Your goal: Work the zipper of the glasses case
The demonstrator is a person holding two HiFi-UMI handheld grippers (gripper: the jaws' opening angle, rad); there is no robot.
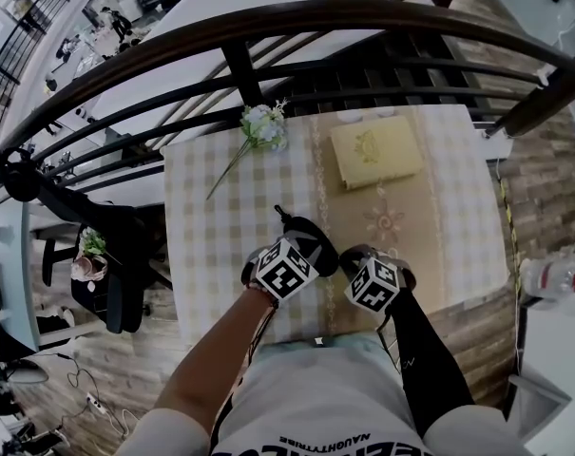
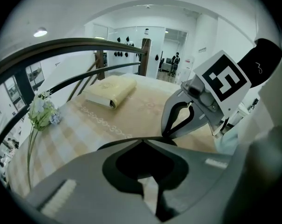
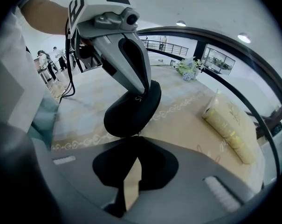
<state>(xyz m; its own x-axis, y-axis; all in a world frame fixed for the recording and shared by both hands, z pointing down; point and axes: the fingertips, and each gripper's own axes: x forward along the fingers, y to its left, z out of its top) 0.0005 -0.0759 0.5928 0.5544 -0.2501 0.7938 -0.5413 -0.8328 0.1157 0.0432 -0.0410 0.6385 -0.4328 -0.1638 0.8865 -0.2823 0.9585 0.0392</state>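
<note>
A black glasses case hangs just above the near part of the checked table. My left gripper is shut on it; in the right gripper view its two jaws clamp the top of the case. My right gripper comes in from the right, and its tips are shut on the small zipper pull at the case's lower end. In the left gripper view only a dark rim of the case shows past my left gripper, with my right gripper touching that rim.
A white flower sprig lies at the table's far left, and a folded yellow cloth at the far right. A dark curved railing runs behind the table. A black chair stands to the left.
</note>
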